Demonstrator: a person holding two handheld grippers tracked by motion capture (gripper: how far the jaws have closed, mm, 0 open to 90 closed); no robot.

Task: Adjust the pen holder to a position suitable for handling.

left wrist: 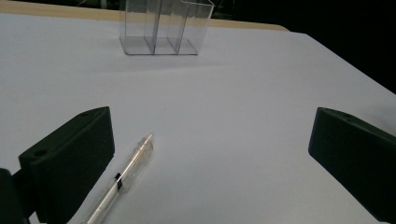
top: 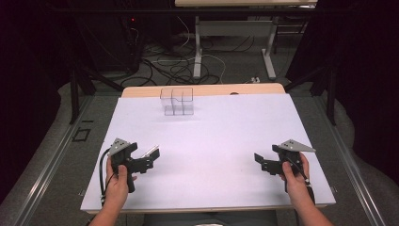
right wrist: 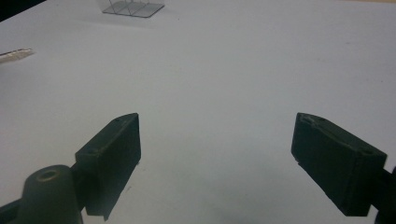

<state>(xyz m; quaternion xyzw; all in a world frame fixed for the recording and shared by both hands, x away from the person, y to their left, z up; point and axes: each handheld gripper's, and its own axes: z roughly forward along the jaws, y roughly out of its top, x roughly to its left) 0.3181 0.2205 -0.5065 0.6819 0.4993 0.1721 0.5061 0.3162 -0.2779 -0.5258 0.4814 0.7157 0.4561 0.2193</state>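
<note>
The left gripper [left wrist: 210, 163] has its jaws spread wide and empty; a clear pen [left wrist: 122, 179] lies on the white table [top: 221, 136] just inside its left jaw, long axis pointing away toward the clear divided box [top: 177, 101]. The right gripper [right wrist: 229, 163], also wide open and empty, sits well apart.

The high view is looking forward and down over the table [top: 211, 188]. Both gripper views are skimming low along their own jaws, sharing the clear organiser [left wrist: 163, 32] ahead and the pen [left wrist: 123, 179].
</note>
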